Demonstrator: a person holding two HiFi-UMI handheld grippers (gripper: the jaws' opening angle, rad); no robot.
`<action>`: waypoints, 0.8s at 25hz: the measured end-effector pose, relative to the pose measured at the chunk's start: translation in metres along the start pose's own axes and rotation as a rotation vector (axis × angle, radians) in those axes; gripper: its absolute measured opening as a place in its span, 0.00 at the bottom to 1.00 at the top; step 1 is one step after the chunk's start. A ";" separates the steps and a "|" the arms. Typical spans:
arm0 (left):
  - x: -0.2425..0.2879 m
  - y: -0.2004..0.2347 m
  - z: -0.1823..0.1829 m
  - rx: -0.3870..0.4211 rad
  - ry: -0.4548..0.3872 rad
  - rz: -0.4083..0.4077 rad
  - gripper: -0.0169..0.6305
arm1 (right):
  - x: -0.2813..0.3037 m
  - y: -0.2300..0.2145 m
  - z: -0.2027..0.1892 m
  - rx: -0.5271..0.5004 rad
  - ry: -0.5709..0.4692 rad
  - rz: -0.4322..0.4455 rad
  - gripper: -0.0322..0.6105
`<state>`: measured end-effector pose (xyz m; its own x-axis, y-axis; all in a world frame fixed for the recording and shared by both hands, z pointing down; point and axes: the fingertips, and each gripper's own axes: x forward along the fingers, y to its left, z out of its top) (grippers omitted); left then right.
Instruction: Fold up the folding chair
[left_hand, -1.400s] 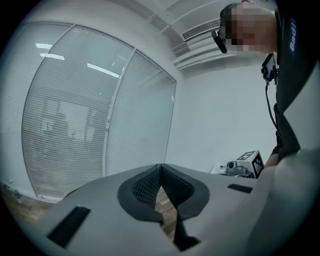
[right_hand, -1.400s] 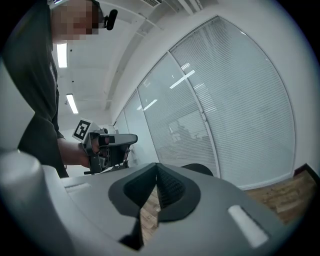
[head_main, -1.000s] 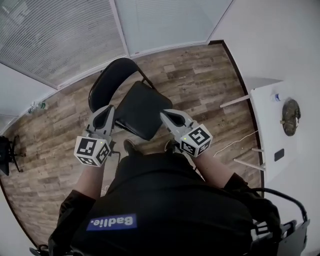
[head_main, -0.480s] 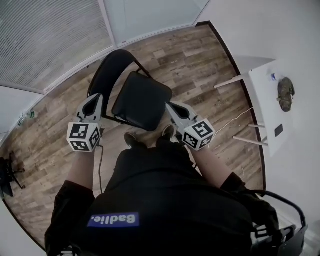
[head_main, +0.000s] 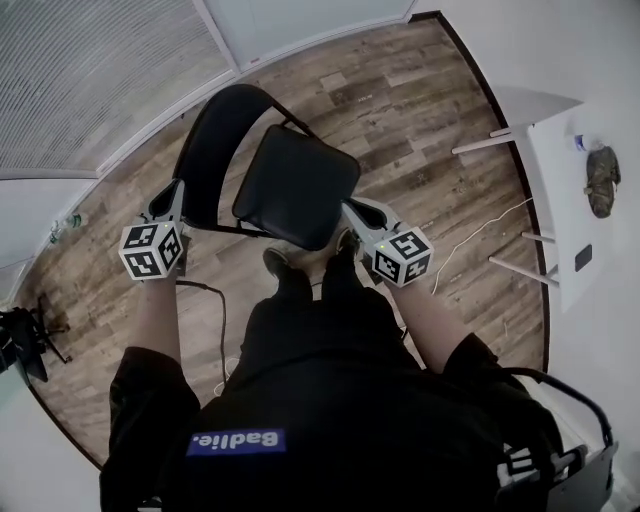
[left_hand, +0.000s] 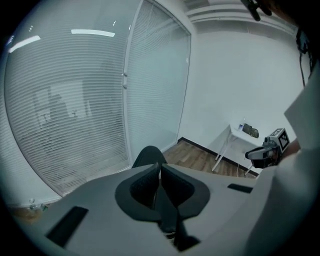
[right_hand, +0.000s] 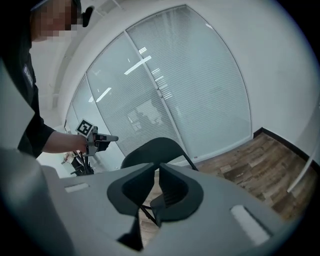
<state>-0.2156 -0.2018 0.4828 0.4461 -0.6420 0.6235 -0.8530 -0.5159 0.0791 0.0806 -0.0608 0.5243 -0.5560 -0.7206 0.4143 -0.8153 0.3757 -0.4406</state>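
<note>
The black folding chair (head_main: 297, 185) stands unfolded on the wood floor, its curved backrest (head_main: 215, 140) toward the window. My left gripper (head_main: 176, 188) is shut and empty just left of the backrest's edge. The left gripper view shows its jaws (left_hand: 160, 165) closed, the backrest top (left_hand: 147, 155) behind them. My right gripper (head_main: 350, 207) is at the seat's near right corner. Its jaws (right_hand: 158, 165) are beginning to open by a thin slit with nothing between them, and the backrest (right_hand: 155, 150) lies ahead. I cannot tell whether either gripper touches the chair.
A white table (head_main: 560, 160) stands at the right with a camouflage object (head_main: 604, 180) and a dark device (head_main: 583, 258). A white cable (head_main: 480, 240) and a black cable (head_main: 215, 300) lie on the floor. Glass walls with blinds (head_main: 100, 60) run behind the chair.
Both grippers have sunk and spread apart, the left out past the backrest's left edge and the right down to the seat's near right corner.
</note>
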 end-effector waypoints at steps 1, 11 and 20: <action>0.008 0.004 -0.002 0.013 0.020 0.006 0.04 | 0.005 -0.010 -0.006 0.012 0.008 -0.004 0.09; 0.074 0.056 -0.035 0.141 0.253 0.038 0.08 | 0.051 -0.090 -0.087 0.097 0.178 -0.033 0.10; 0.109 0.082 -0.064 0.206 0.379 -0.002 0.24 | 0.086 -0.140 -0.162 0.209 0.271 -0.091 0.15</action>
<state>-0.2538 -0.2776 0.6070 0.2840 -0.4067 0.8683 -0.7629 -0.6444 -0.0523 0.1211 -0.0807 0.7511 -0.5283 -0.5545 0.6430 -0.8281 0.1693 -0.5344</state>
